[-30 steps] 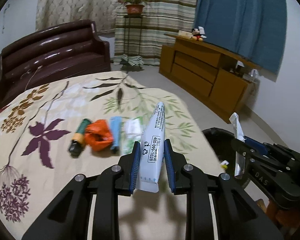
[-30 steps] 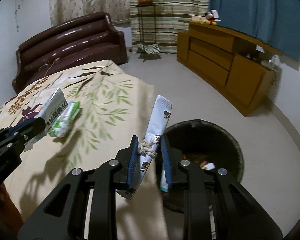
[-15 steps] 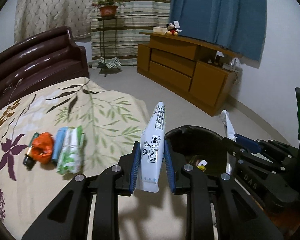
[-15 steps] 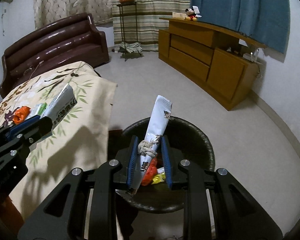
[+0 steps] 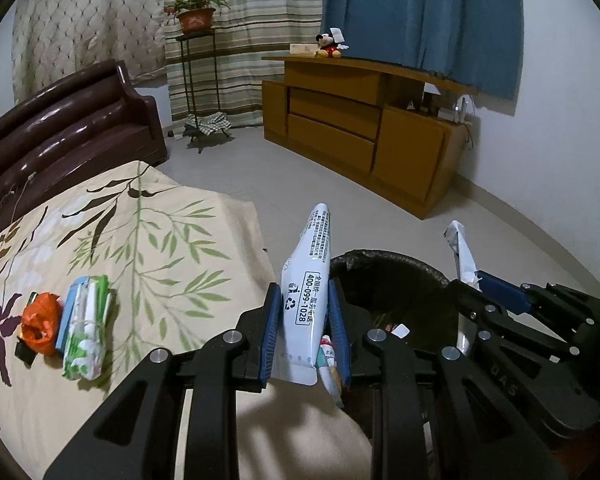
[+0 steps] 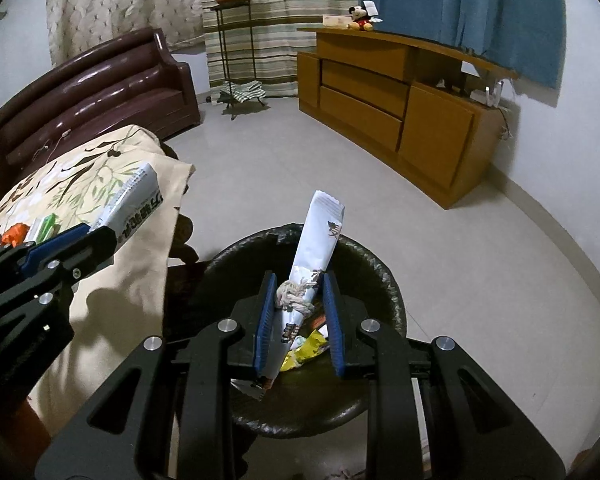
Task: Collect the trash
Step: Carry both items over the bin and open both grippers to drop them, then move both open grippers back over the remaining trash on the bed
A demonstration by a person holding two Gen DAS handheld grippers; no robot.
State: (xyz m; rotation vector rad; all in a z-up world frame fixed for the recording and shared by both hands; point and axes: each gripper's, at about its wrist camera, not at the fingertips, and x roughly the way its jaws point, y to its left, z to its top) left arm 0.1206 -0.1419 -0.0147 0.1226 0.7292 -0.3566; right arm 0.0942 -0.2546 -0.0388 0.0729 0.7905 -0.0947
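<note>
Compared with a second ago, both grippers have moved away from the middle of the table and now are at its right edge, by the trash bin (image 6: 384,280). The right gripper (image 6: 298,316) hangs directly over the bin's opening, so its load seems ready to be dropped. The left gripper (image 5: 306,334) has come only to the near left rim of the bin (image 5: 396,264), half over the table's flowered cloth (image 5: 148,232), and I think it needs to go a little more to the right.

The left fingers are closed on a white and blue wrapper (image 5: 308,280), which is gripped at its lower half. Its long axis runs along the fingers, and the free end points forward and up, slightly to the right.

The right fingers are closed narrowly on a rolled paper wrapper (image 6: 320,240) with a knotted string (image 6: 294,296) around it. It also stands nearly upright, the top leaning a little to the right, the lower end pointing down into the bin, where yellow and red scraps already lie.

Near the left edge of the table more trash waits: an orange wrapper (image 5: 40,320), a green and white packet (image 5: 86,332) and a dark item partly hidden under them.
</note>
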